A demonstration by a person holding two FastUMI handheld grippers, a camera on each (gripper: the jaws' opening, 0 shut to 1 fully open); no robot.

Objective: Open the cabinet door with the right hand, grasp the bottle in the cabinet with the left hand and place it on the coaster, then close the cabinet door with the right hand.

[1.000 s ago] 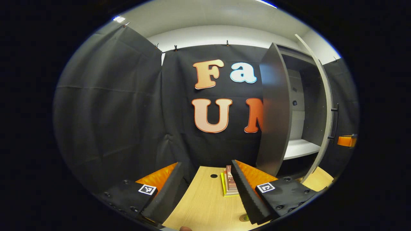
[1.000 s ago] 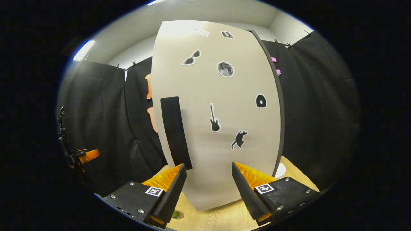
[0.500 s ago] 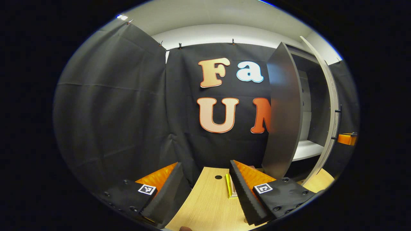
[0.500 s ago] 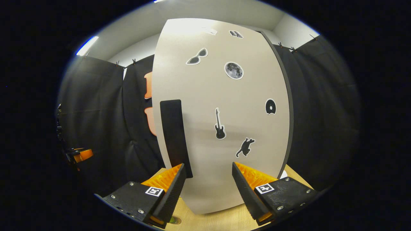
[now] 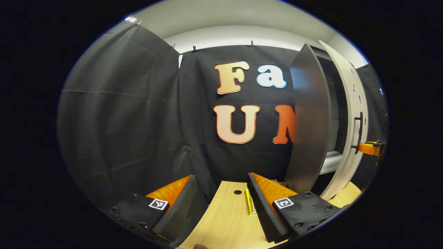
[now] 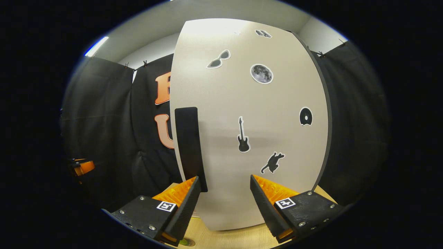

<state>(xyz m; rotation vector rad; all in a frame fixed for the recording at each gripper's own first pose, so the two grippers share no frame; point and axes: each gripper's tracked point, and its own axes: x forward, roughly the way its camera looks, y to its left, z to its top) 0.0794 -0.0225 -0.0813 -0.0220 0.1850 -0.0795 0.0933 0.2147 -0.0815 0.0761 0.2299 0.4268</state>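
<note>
Now | right claw (image 6: 223,204) agape (empty) | cabinet door (image 6: 249,131) ajar

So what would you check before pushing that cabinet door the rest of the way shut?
1. Cabinet door fully shut: not ok. The left gripper view shows a dark gap between the door and the cabinet.
2. Nothing standing in that gap: cannot tell, the inside is mostly hidden.
3. Right gripper placed to push: ok. It is open and faces the door's front, beside the handle.
4. Left gripper out of the door's path: ok. It is open, holds nothing and is over the table, off to the cabinet's side.
5. Bottle set on the coaster: cannot tell.
</note>
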